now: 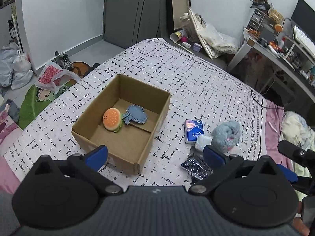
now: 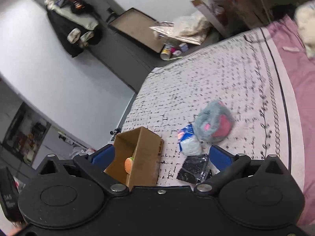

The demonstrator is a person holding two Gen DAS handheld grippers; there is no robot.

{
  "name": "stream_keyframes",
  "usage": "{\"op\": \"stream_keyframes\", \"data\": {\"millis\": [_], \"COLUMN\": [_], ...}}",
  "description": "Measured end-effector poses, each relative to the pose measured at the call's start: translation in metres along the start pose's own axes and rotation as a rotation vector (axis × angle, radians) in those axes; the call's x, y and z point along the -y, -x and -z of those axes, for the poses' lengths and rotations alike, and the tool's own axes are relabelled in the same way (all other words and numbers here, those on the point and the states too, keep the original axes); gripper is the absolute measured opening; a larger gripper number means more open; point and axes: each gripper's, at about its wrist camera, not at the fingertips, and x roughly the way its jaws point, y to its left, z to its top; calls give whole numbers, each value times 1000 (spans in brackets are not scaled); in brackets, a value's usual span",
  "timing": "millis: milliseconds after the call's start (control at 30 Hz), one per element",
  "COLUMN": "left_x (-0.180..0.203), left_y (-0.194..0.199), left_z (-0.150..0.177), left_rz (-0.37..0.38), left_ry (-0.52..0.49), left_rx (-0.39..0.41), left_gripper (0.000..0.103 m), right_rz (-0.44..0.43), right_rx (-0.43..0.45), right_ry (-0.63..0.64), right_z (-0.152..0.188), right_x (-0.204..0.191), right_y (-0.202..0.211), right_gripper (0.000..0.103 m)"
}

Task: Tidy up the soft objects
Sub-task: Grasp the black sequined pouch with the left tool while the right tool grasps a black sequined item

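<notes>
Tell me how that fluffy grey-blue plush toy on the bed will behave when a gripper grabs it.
The fluffy grey-blue plush toy looks soft, so the fingers will probably sink in and squash it. Its long fur may slip somewhat. It seems light for its bulk, and its rounded shape could roll on the bedspread if nudged.

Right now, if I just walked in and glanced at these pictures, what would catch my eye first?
Probably the open cardboard box in the middle of the patterned bedspread, with a bright burger plush and a blue crocheted piece inside. Right of the box sits a fluffy grey-blue plush beside a blue tissue pack and a black foil packet. Both blue-padded claws, left claw and right claw, are open and hold nothing.
</notes>
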Motion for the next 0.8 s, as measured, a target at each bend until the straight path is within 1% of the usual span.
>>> {"op": "stream_keyframes", "data": {"millis": [67,333,500,633,667,733,800], "left_x": [9,35,46,56,57,62,64], "left_y": [-1,-12,-23,-36,-39,-49,-59], "left_z": [2,9,13,17,17,20,22], "left_rz": [-16,-12,6,26,33,38,42], "left_ry": [-28,-64,-77,-81,-85,-102,-104], "left_rx": [5,-14,-22,-37,-39,-48,-61], "left_gripper": [102,102,102,101,100,100,100], "right_rz": [13,15,10,42,49,54,59], "right_rx": [-4,-34,-48,-31,-37,-52,-61], "right_ry": [-32,-109,-152,-191,-204,-225,-239], "right_z": [0,2,2,5,5,6,8], "right_x": [10,33,43,48,50,54,57], "right_y": [-1,-9,-16,-20,-23,-30,-34], "right_gripper": [103,103,103,102,101,95,94]}}
